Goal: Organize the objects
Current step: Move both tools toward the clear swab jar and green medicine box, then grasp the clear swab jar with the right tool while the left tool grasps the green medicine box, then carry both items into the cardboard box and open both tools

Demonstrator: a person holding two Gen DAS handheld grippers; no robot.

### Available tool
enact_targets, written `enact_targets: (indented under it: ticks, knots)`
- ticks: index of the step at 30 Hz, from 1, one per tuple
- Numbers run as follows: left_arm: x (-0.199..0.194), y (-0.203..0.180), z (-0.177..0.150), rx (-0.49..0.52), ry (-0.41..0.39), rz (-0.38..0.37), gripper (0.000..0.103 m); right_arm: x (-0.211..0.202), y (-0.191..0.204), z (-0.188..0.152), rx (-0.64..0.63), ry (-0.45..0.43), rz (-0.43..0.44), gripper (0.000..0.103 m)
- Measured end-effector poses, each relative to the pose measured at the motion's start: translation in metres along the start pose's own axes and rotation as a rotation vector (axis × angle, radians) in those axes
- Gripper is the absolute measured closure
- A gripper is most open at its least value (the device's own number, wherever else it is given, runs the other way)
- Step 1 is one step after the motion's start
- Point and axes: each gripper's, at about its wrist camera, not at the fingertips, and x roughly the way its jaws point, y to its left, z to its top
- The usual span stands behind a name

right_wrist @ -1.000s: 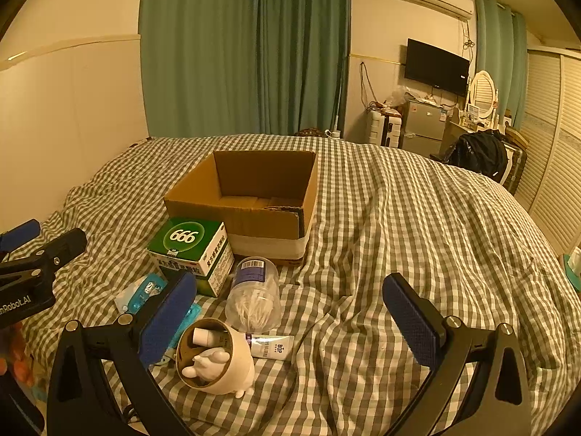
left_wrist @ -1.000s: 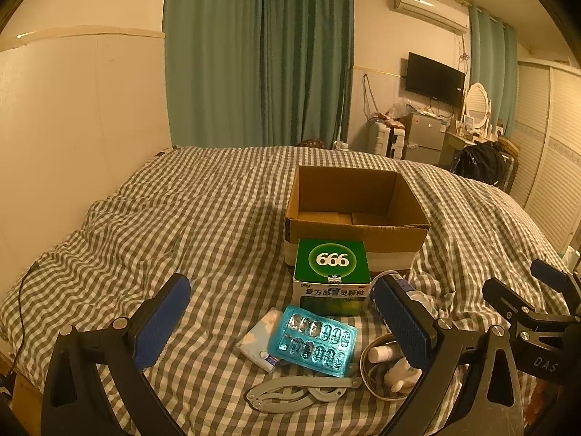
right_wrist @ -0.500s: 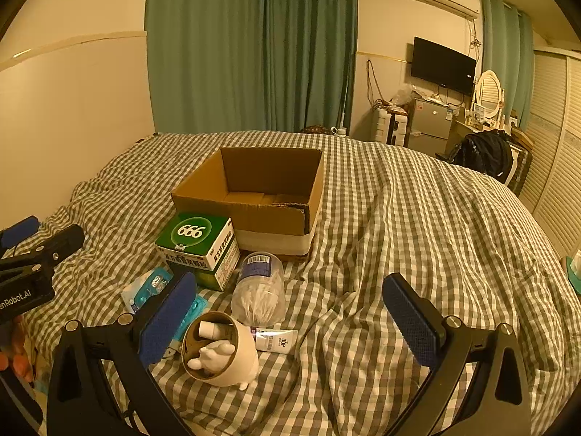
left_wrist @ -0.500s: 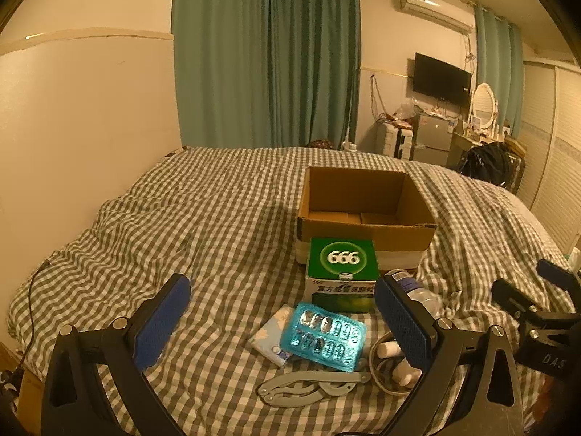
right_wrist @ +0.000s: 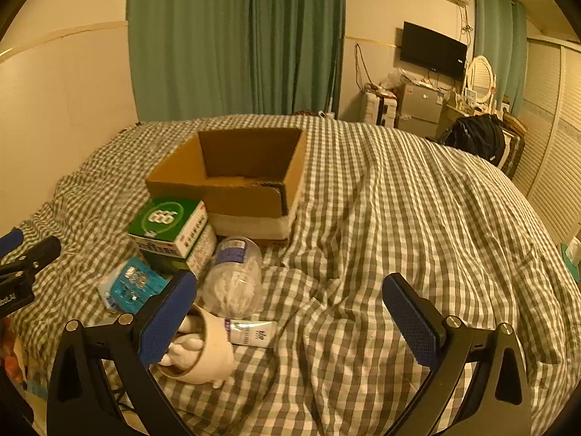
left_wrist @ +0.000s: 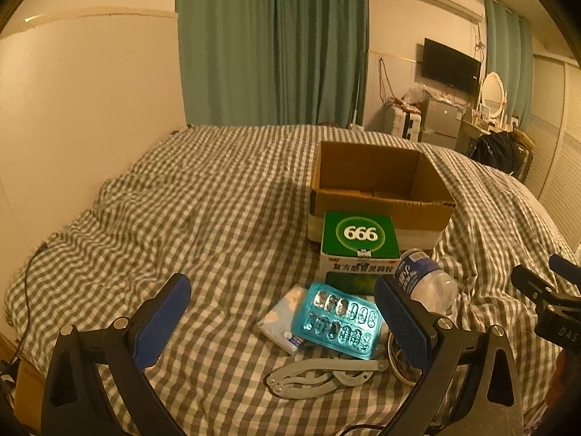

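An open cardboard box (left_wrist: 377,189) (right_wrist: 232,178) sits on the checked bed. In front of it lies a green "666" medicine box (left_wrist: 359,247) (right_wrist: 170,229). Nearer lie a teal blister pack (left_wrist: 337,321) (right_wrist: 132,283), a small tissue packet (left_wrist: 281,321), a clear cotton-swab jar (left_wrist: 425,281) (right_wrist: 234,278), a grey folding hanger (left_wrist: 323,379), a white mug (right_wrist: 203,350) and a small tube (right_wrist: 252,332). My left gripper (left_wrist: 281,316) is open above the bed, left of the pile. My right gripper (right_wrist: 290,319) is open, its left finger over the mug.
The checked duvet (right_wrist: 417,225) spreads wide to the right and behind the box. A wall (left_wrist: 83,109) borders the bed's left side. Green curtains (left_wrist: 272,43), a TV (right_wrist: 432,51), a small fridge and a black bag (right_wrist: 475,138) stand at the far end.
Both views have shifted: the objects now sit further right in the left wrist view and the pile sits closer in the right wrist view. Both grippers stay open; no object moved.
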Motion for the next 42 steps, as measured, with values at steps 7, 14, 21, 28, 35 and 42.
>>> enact_targets:
  ticks: [7, 14, 21, 28, 35, 42]
  knots:
    - [0.032, -0.015, 0.000, 0.040, 0.061, -0.030, 0.000, 0.036, 0.000, 0.001, -0.018, 0.085, 0.042, 0.003]
    - [0.072, -0.028, -0.005, 0.087, 0.122, -0.034, 0.000, 0.096, 0.024, 0.009, -0.045, 0.192, 0.137, 0.007]
    - [0.107, -0.035, -0.019, 0.098, 0.183, -0.060, 0.000, 0.152, 0.040, 0.003, -0.034, 0.325, 0.246, 0.037]
    - [0.126, -0.050, -0.017, 0.096, 0.185, -0.147, 0.000, 0.143, 0.030, 0.000, -0.025, 0.283, 0.244, 0.041]
    - [0.142, -0.066, -0.003, 0.069, 0.182, -0.218, 0.000, 0.136, 0.006, 0.003, 0.000, 0.257, 0.198, 0.041]
    - [0.160, -0.063, 0.006, 0.039, 0.187, -0.221, 0.008, 0.131, 0.002, -0.002, 0.014, 0.255, 0.193, 0.041]
